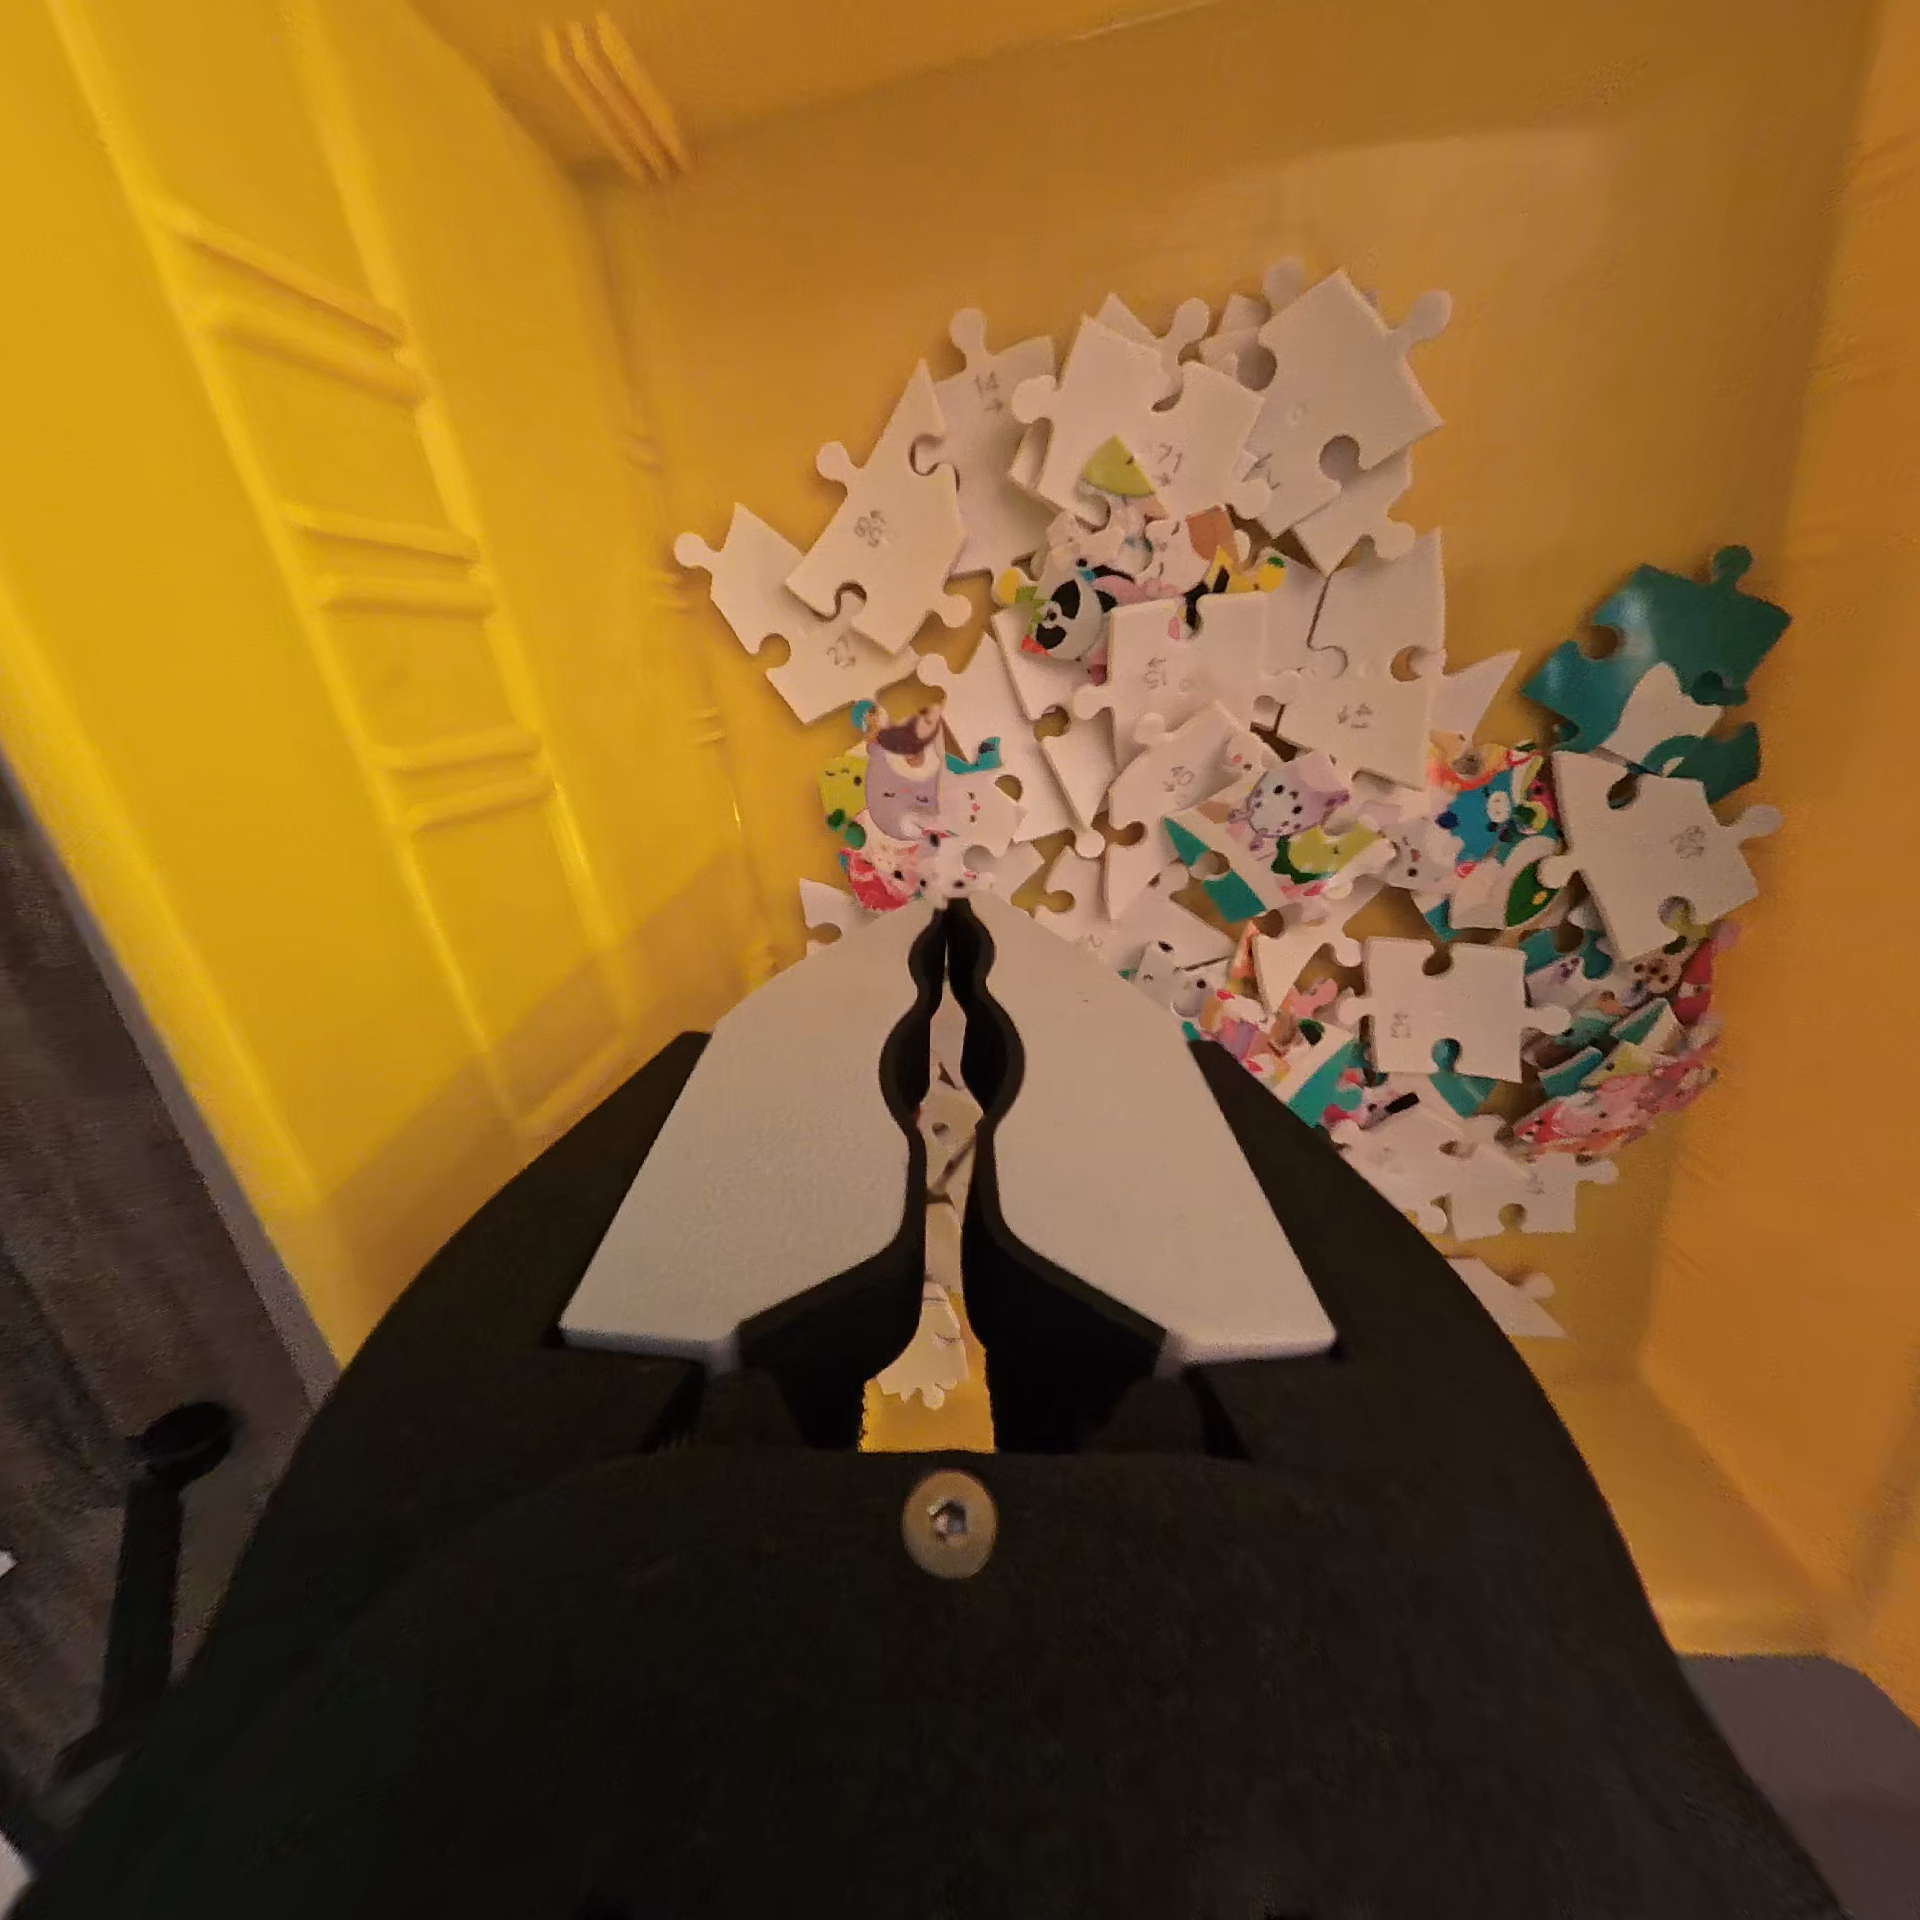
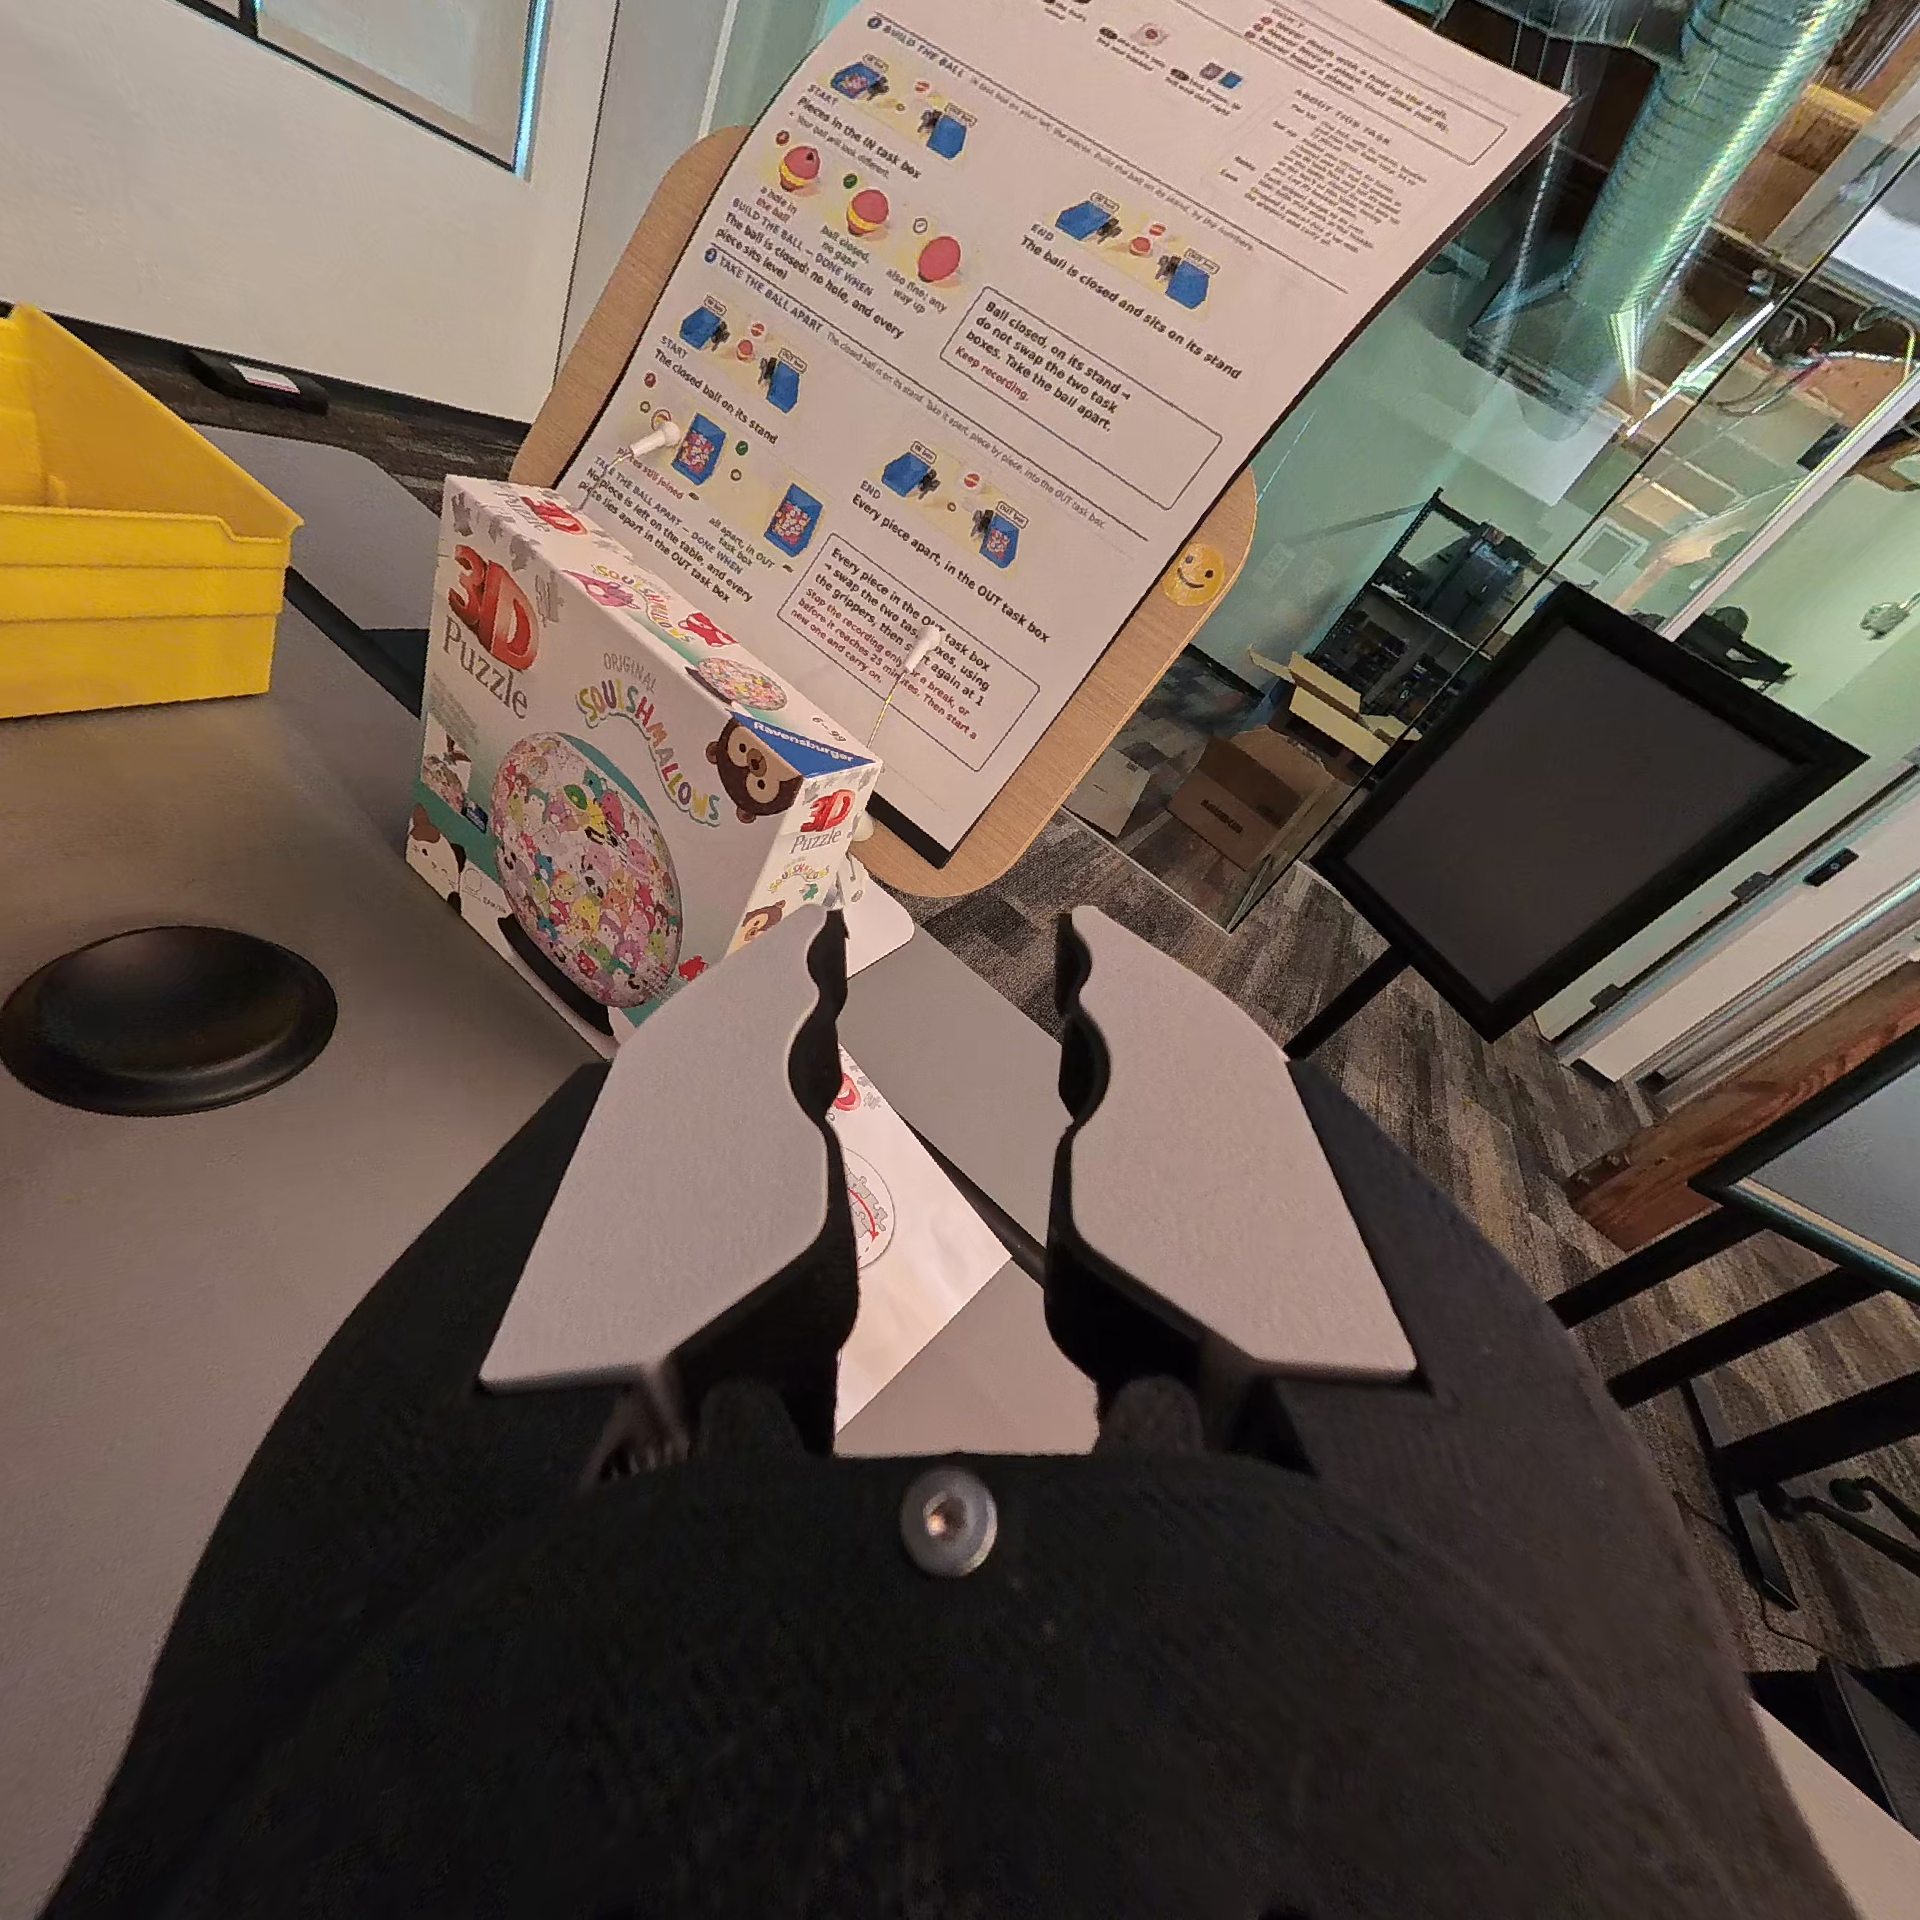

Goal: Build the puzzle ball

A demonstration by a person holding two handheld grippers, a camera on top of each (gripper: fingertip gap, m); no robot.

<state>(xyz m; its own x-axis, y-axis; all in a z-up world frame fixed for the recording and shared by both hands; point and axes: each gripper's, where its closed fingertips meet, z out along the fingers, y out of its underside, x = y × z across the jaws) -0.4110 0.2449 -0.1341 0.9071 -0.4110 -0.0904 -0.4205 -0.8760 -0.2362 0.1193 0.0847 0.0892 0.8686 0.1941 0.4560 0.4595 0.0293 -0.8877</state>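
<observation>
In the left wrist view, a pile of puzzle pieces (image 1: 1247,727), many white side up and some colourful, lies inside a yellow bin (image 1: 416,520). My left gripper (image 1: 951,914) is down in the bin at the pile's left edge. Its fingertips are shut on the lower tab of a colourful puzzle piece (image 1: 909,800) that stands up just beyond them. My right gripper (image 2: 945,966) is open and empty, held above the grey table (image 2: 156,1299). A round black stand (image 2: 166,1018) sits on the table to its left.
The puzzle's printed box (image 2: 623,748) stands on the table ahead of the right gripper, with an instruction board (image 2: 987,364) behind it. A white paper sheet (image 2: 914,1247) lies under the right fingers. The yellow bin (image 2: 125,582) is at far left, and the table edge and carpet are to the right. There is about 60 cm between the tips of the two grippers.
</observation>
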